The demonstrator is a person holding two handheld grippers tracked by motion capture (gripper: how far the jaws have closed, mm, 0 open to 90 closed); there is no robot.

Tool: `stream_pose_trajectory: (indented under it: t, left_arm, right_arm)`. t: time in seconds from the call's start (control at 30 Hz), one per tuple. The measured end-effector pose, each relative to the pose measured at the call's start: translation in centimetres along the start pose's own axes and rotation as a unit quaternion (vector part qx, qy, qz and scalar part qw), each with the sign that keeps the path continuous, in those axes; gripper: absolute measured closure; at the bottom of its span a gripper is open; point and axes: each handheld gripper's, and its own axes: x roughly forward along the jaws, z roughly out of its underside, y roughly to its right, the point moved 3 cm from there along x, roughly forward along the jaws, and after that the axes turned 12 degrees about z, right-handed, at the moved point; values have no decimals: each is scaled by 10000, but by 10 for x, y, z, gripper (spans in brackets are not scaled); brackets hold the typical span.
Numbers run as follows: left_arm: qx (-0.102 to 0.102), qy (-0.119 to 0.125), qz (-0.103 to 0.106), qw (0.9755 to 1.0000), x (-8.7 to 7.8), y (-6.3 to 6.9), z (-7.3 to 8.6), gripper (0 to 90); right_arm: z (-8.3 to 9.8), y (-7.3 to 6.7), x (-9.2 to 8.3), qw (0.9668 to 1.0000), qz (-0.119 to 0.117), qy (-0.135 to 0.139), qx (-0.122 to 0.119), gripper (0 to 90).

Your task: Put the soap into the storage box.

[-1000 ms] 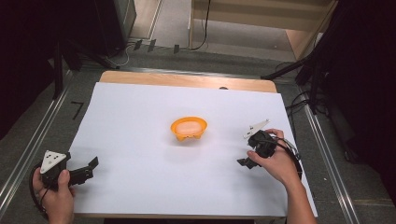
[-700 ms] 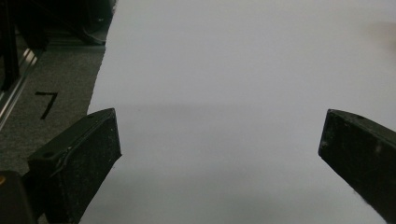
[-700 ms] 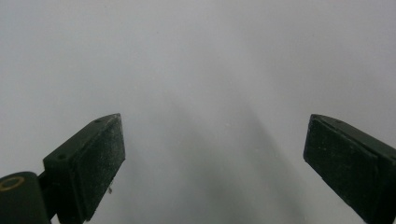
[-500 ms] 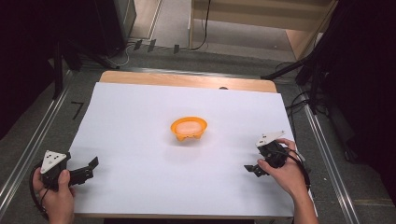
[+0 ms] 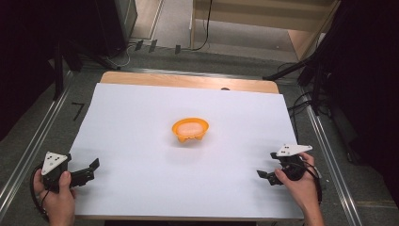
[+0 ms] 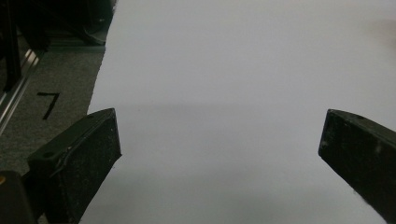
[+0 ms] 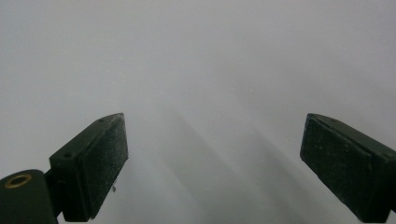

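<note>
While tongs [image 5: 269,165] flank, bowl [image 5: 190,129] centred.

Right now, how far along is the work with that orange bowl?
Looks done: the orange bowl sits upright mid-sheet, untouched. In hand: nothing; the right claw, whose jaws have just been closing a little with nothing between them, hangs open near the white sheet's right edge, and the left claw is open near the left corner. Left: probably nothing, or a fresh reach.

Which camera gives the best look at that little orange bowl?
The high view: the orange bowl sits whole near the middle of the white sheet, rim and inside visible. The left gripper view has just a faint blur at its top right edge, perhaps the bowl; the right gripper view looks across bare sheet.
</note>
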Motion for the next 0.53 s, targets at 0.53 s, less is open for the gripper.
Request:
stream_pose_trajectory:
  t: [0.53]
  left_arm:
    - [-1, -1, 5, 10000, 0, 0, 0, 0]
  right_arm:
    - [36, 11, -18, 9925, 134, 925, 788, 30]
